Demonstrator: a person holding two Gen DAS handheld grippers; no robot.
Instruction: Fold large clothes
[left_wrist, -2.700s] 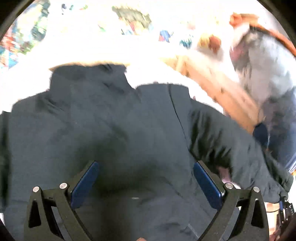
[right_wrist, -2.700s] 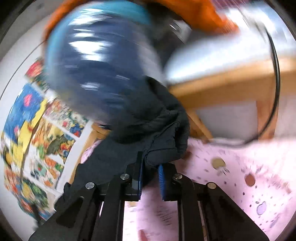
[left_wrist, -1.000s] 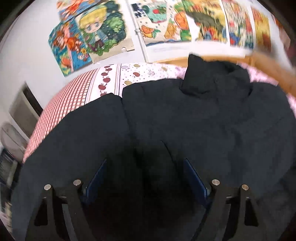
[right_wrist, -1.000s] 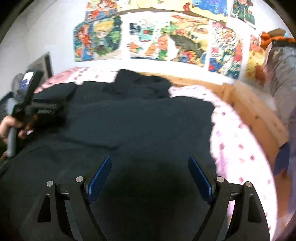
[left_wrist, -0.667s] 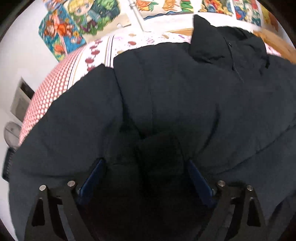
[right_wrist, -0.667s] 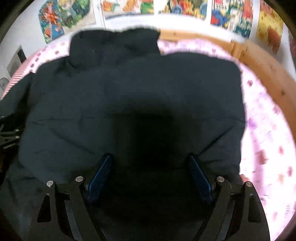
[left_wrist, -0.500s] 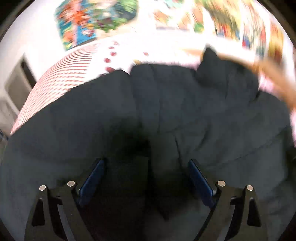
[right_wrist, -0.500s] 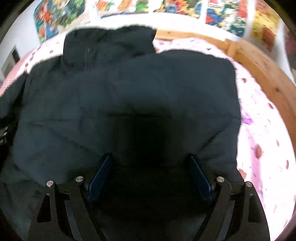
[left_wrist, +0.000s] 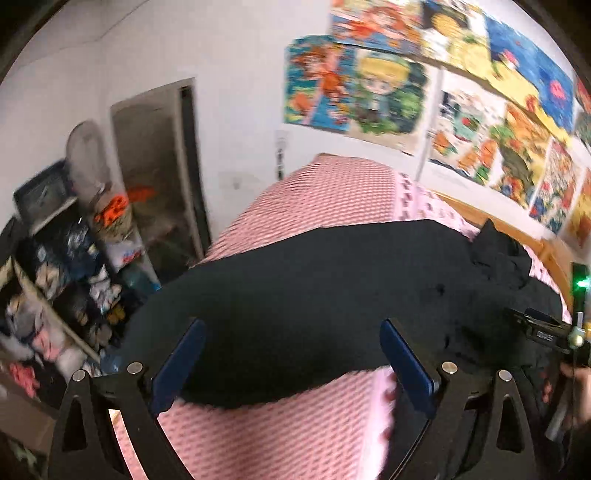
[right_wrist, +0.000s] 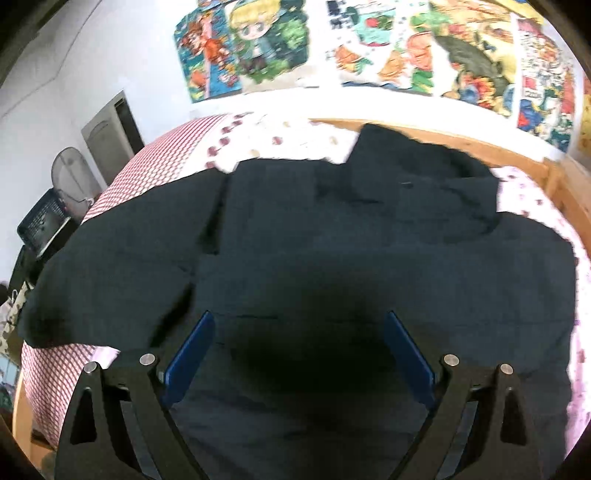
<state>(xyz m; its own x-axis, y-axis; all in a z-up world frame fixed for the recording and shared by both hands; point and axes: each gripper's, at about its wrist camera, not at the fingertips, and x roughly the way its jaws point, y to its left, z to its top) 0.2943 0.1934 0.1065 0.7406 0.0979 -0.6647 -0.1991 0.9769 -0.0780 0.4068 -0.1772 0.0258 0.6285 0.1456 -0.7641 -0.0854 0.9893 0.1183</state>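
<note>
A large black padded jacket (right_wrist: 369, 266) lies spread flat on the bed, its hood (right_wrist: 421, 177) toward the wall and its left sleeve (right_wrist: 110, 266) stretched to the left. My right gripper (right_wrist: 295, 343) is open and empty, low over the jacket's body. My left gripper (left_wrist: 291, 350) is open and empty over the left sleeve (left_wrist: 314, 295) near its lower edge. The right gripper's body shows at the right edge of the left wrist view (left_wrist: 546, 332).
The bed has a pink checked sheet (left_wrist: 303, 432) and a wooden frame (right_wrist: 517, 155). Cartoon posters (right_wrist: 406, 44) cover the wall behind. To the left stand a cluttered shelf (left_wrist: 62, 288), a fan (right_wrist: 70, 181) and a door (left_wrist: 159, 177).
My left gripper has swung left from over the jacket's body to the left sleeve and bed edge. My right gripper has pulled back a little; the jacket lies still.
</note>
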